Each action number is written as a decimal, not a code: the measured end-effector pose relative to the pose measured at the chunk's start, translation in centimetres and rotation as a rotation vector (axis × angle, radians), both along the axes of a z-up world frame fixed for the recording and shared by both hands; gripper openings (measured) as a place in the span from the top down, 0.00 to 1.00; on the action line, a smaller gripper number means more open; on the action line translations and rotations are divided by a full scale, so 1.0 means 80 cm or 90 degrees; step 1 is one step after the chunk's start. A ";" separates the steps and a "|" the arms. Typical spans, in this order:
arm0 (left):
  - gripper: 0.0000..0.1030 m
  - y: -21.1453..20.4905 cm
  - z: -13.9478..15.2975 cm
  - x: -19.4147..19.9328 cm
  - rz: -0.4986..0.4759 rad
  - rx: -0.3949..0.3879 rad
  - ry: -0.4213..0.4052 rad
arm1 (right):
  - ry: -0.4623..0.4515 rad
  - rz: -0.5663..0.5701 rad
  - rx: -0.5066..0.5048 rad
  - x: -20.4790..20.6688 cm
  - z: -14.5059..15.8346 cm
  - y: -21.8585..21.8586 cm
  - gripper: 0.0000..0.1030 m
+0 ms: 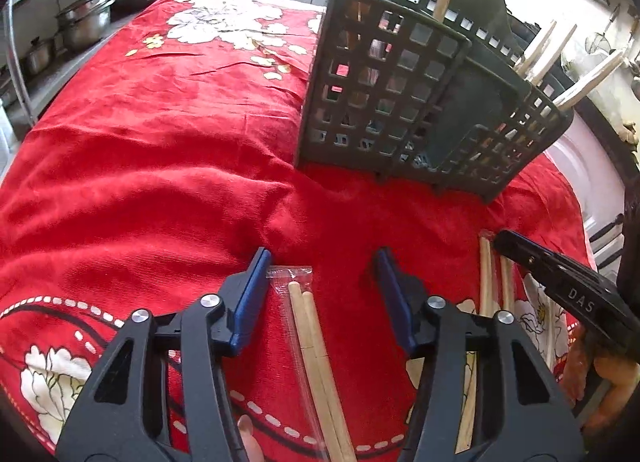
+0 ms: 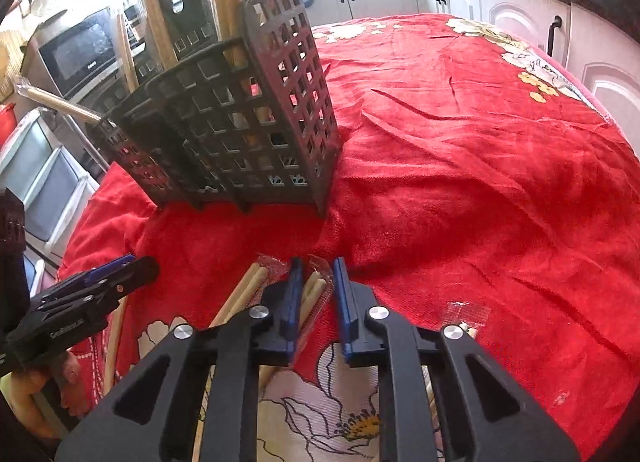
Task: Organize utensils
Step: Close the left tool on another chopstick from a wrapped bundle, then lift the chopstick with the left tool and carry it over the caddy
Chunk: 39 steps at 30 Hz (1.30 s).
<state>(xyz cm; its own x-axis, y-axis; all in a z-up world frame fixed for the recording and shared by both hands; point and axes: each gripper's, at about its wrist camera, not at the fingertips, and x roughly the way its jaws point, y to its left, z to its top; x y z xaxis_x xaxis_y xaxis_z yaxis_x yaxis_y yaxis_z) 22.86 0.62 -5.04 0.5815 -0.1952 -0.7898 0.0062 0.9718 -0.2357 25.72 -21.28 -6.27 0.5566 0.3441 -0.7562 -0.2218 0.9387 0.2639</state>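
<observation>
A dark grey lattice utensil basket [image 1: 400, 101] [image 2: 240, 133] stands on the red flowered cloth [image 1: 160, 181] and holds several chopsticks and wooden handles. In the left wrist view my left gripper [image 1: 323, 258] is open, straddling a plastic-wrapped chopstick pair [image 1: 308, 326] that lies flat nearer its left pad, with neither pad touching it. In the right wrist view my right gripper [image 2: 318, 266] is shut on another wrapped chopstick pair [image 2: 314, 294], which still rests on the cloth. The left gripper [image 2: 132, 268] shows at lower left there, and the right gripper [image 1: 508, 242] appears at the right of the left wrist view.
More loose chopsticks [image 1: 486, 286] [image 2: 244, 294] lie between the two grippers, and another wrapped pair [image 2: 466, 316] lies to the right. Steel pots [image 1: 84, 21] sit on a shelf, a microwave [image 2: 80, 49] stands behind the basket, and white cabinets [image 2: 520, 9] line the far side.
</observation>
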 end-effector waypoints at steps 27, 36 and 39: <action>0.97 0.040 0.056 -0.065 0.041 -0.095 -0.103 | -0.097 -0.014 0.114 -0.068 0.073 -0.044 0.93; 0.97 0.034 0.109 -0.086 0.033 -0.101 -0.180 | -0.149 0.000 0.118 -0.094 0.113 -0.043 0.94; 0.97 0.030 0.118 -0.089 0.030 -0.100 -0.194 | -0.163 0.004 0.121 -0.101 0.126 -0.043 0.94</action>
<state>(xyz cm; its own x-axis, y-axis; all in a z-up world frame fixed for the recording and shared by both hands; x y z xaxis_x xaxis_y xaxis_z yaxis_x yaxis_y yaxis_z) 15.76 3.02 4.42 0.7973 -0.2687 -0.5405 0.0560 0.9245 -0.3770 17.68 -24.71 3.79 0.7178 0.4703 -0.5134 -0.3097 0.8761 0.3695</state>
